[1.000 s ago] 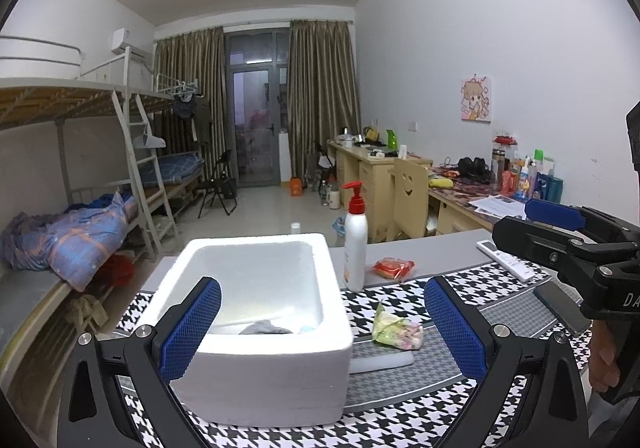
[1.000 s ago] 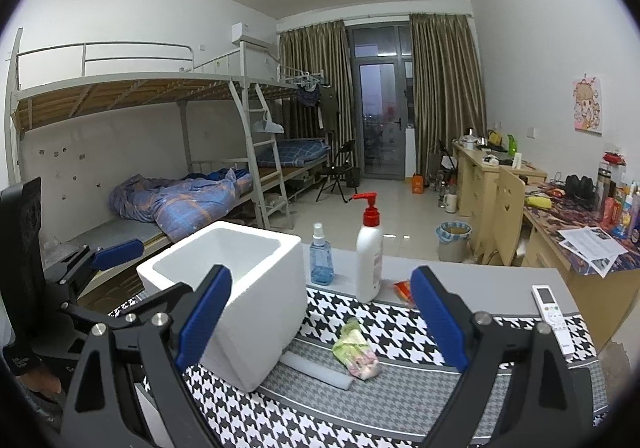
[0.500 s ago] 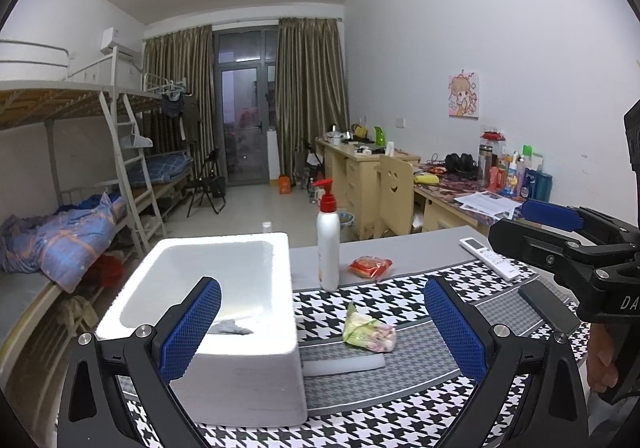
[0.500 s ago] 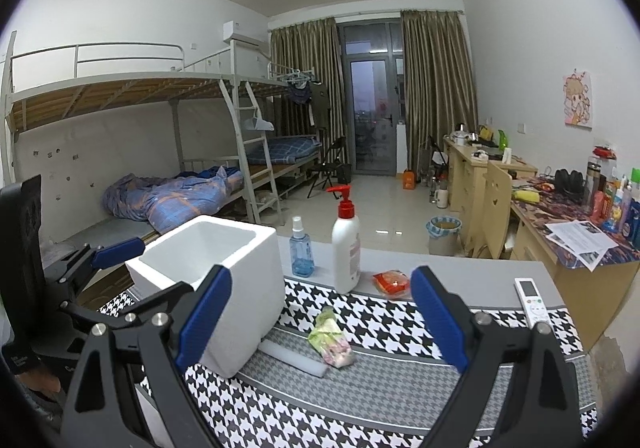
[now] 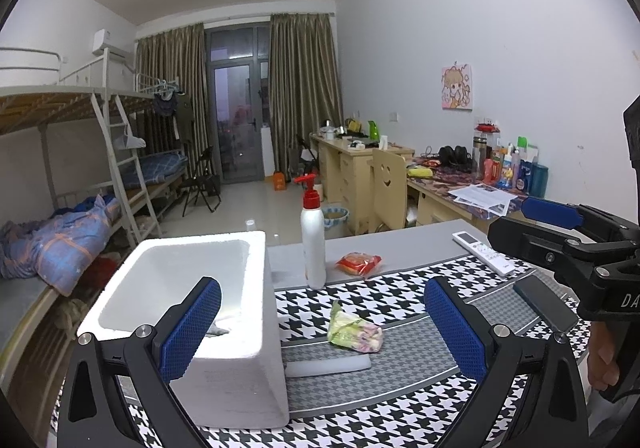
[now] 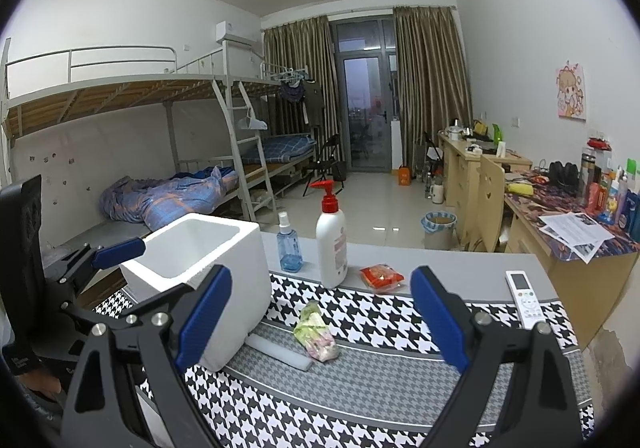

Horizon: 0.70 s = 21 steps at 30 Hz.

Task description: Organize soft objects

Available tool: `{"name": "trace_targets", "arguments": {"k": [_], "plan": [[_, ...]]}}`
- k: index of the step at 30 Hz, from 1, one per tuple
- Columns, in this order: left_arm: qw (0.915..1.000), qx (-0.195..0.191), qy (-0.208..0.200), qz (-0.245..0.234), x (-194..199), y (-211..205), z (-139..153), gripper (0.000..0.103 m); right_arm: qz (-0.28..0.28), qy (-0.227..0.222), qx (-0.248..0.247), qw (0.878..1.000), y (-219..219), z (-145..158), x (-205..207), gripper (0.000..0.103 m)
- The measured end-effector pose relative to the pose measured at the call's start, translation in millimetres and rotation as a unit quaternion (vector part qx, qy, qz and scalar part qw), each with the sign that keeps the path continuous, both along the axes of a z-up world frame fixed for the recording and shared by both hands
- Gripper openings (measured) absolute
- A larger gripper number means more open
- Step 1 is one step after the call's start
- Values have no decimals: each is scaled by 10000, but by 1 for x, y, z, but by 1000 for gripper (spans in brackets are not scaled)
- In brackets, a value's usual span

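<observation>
A white foam box (image 5: 224,332) stands on the houndstooth mat (image 5: 400,404), with a grey soft item (image 5: 218,330) inside; it also shows in the right wrist view (image 6: 224,272). A crumpled green-pink soft packet (image 5: 354,332) lies on the mat right of the box, also seen in the right wrist view (image 6: 316,334). A red packet (image 5: 358,262) lies beyond it, also in the right wrist view (image 6: 382,275). My left gripper (image 5: 322,328) is open and empty, above the box edge and packet. My right gripper (image 6: 322,316) is open and empty, in front of the green-pink packet.
A white pump bottle (image 5: 313,244) stands behind the packets, a blue spray bottle (image 6: 289,246) beside it. A white remote (image 5: 482,252) and a dark phone (image 5: 546,306) lie at the right. A white foam strip (image 5: 326,367) lies by the box. Desks and bunk beds stand beyond.
Both grippers have swung right and drawn back a little; the box has shifted left in both views. Both stay open and empty.
</observation>
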<state>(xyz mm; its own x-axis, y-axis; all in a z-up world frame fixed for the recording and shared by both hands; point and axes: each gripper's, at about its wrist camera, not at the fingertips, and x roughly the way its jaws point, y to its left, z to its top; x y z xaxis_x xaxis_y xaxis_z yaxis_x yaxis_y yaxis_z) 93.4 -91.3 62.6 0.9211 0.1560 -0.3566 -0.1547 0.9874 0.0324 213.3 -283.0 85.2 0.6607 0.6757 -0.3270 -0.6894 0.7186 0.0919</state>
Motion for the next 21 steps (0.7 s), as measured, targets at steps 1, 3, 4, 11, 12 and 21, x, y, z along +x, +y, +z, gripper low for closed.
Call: {"name": "trace_targets", "arguments": {"k": [1, 3, 4, 11, 12, 21], "plan": [[10000, 3, 13, 5, 1, -1, -1, 102, 8, 19, 3, 10000, -1, -1, 1, 93], [10000, -3, 38, 0, 4, -3, -2, 102, 18, 44, -8, 10000, -1, -1, 3, 93], [10000, -6, 48, -6, 5, -4, -2, 102, 20, 49, -15, 10000, -1, -2, 4, 93], [9999, -61, 141, -11, 13, -10, -9, 102, 73, 182, -92, 9998, -5, -7, 15, 93], [9999, -69, 156, -6, 13, -10, -10, 102, 75, 195, -107, 9997, -6, -8, 17, 93], [9995, -110, 293, 34, 21, -17, -17, 102, 118, 310, -257, 9991, -8, -15, 26, 93]]}}
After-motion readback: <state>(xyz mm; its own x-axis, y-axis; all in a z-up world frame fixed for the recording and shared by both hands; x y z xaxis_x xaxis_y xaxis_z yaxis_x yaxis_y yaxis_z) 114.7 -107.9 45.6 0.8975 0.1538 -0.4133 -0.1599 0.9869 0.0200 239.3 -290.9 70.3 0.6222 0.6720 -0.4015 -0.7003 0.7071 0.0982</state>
